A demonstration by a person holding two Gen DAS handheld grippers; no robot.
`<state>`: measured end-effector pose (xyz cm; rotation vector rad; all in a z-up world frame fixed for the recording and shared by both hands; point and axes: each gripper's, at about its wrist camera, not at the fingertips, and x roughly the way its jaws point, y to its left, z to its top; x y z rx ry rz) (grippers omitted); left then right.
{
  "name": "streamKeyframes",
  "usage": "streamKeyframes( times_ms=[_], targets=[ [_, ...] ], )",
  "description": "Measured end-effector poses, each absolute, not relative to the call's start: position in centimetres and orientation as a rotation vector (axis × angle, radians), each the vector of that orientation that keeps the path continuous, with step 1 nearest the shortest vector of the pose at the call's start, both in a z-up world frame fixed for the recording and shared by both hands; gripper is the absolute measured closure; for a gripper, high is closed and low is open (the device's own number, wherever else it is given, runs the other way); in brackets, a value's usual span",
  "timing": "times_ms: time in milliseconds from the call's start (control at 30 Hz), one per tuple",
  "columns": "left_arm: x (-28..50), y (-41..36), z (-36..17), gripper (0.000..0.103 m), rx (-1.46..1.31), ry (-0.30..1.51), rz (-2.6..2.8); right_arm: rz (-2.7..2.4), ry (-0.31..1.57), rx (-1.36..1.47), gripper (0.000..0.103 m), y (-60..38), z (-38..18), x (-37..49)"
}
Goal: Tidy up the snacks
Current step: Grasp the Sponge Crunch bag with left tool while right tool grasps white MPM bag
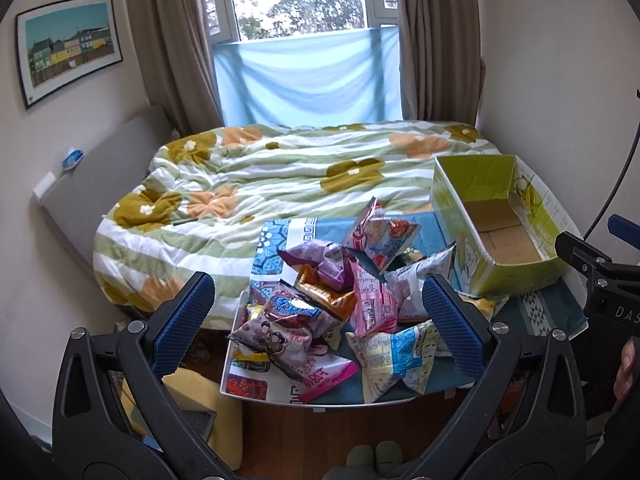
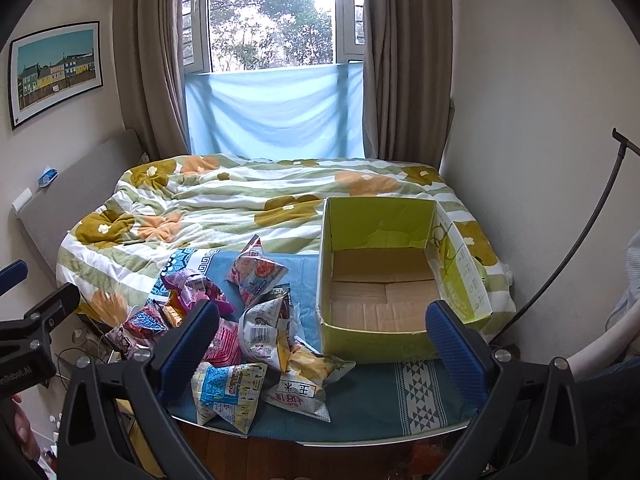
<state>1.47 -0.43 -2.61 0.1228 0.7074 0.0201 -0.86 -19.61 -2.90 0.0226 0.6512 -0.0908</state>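
Your left gripper (image 1: pixel 316 320) hangs spread wide with nothing between its blue pads, above the near left part of the table (image 1: pixel 404 394). Your right gripper (image 2: pixel 322 344) is just as wide and holds nothing; it hovers over the near right part, facing the cardboard box (image 2: pixel 376 336).

The pile of snack bags (image 1: pixel 340 292) fills the left half of the table. A purple-grey bag (image 1: pixel 276 332) overhangs the near left edge, and a blue-and-white bag (image 2: pixel 228 394) lies at the near edge. A yellow chip bag (image 2: pixel 316 364) rests just beside the box's near left corner.

The box stands open-topped on the right half, its brown floor bare, its near wall low and its far wall higher. Teal cloth (image 2: pixel 380 396) shows free in front of the box and between box and pile.

Beyond the table's far edge lies the bed (image 2: pixel 224 208) with a flowered quilt. A grey headboard (image 2: pixel 80 184) stands to the left, a curtained window (image 2: pixel 272 16) behind, a wall close on the right. Wood floor (image 1: pixel 340 428) shows under the near edge.
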Motion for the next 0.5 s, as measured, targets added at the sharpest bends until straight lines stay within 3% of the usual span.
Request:
streamKeyframes(
  times_ms=[500],
  targets=[
    [11.1, 5.5, -14.9, 0.001, 0.212, 0.982, -0.135, -0.058, 0.854, 0.092, 0.0, -16.7, -13.3, 7.2]
  ],
)
